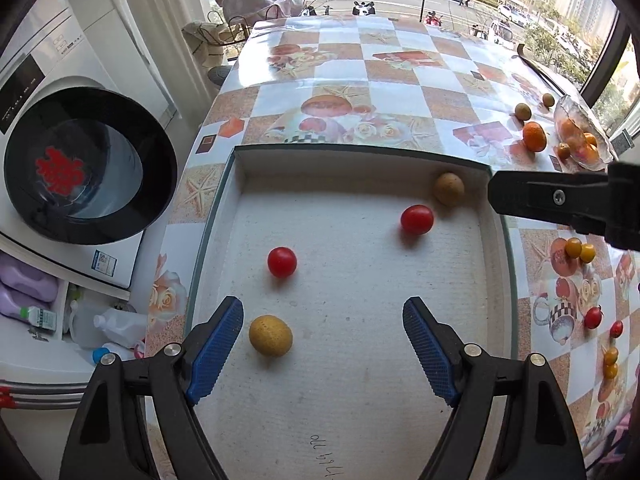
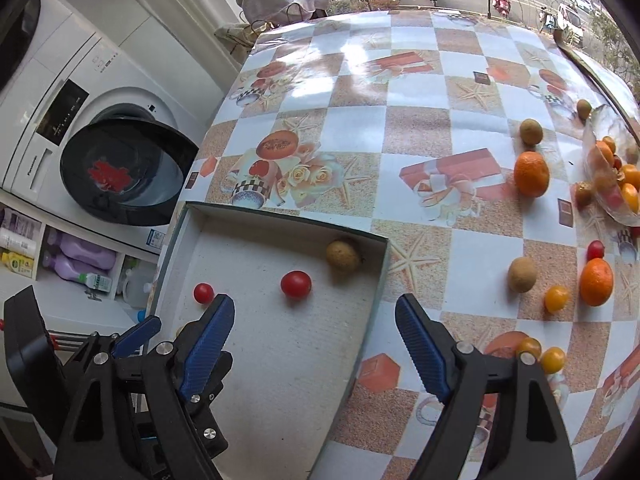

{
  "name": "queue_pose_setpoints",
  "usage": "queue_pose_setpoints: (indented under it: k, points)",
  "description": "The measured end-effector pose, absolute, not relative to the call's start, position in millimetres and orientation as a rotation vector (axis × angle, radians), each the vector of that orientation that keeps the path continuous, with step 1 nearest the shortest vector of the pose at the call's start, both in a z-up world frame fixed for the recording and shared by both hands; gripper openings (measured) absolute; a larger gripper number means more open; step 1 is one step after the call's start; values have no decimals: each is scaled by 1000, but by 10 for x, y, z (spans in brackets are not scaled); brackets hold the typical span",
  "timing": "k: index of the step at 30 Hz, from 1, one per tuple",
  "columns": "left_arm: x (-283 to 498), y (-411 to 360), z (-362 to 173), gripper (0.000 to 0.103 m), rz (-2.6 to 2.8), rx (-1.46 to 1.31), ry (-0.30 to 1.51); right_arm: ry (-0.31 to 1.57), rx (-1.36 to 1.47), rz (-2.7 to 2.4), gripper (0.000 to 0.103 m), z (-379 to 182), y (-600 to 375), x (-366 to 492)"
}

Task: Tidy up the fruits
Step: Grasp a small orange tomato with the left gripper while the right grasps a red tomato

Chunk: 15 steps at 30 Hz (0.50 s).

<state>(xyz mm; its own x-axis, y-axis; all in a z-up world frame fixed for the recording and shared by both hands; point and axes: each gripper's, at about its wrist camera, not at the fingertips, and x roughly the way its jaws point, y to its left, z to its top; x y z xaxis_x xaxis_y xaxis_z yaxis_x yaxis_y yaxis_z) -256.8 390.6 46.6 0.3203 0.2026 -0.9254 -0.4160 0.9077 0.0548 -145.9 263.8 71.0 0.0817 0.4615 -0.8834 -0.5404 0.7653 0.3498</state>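
The left gripper [image 1: 322, 344] hangs low over the box [image 1: 500, 264], its blue fingers spread wide and holding nothing. The right gripper [image 2: 314, 344] is spread wide too, also with nothing in it, half over the box edge. Inside the box sit four fruits: a yellow-brown one [image 1: 271, 336] close by, two red tomatoes [image 1: 282, 262] [image 1: 417, 219] in the middle, and a brown one [image 1: 449, 188] in the far corner. So I think the job is only partly done. Lots of fruit is still out on the table [image 2: 400, 128]: small yellow tomatoes [image 2: 553, 360], a brown fruit [image 2: 522, 274], oranges [image 2: 531, 174] and little red ones [image 2: 595, 249]. Farther off, a clear dish [image 2: 590, 140] holds more fruit, but it is cut off at the edge, so I cannot count them. The near end of the box is hidden behind the grippers.
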Motion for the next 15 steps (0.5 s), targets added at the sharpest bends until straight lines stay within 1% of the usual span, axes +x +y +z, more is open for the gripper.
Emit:
queue_pose_setpoints:
  k: [10, 15]
  points:
    - [-2196, 3282, 734, 83, 260, -122, 1130, 1309, -37, 545, 85, 686, 1505, -1376]
    - [-2003, 2937, 773, 83, 190, -89, 1123, 1331, -50, 434, 85, 603, 916, -1413]
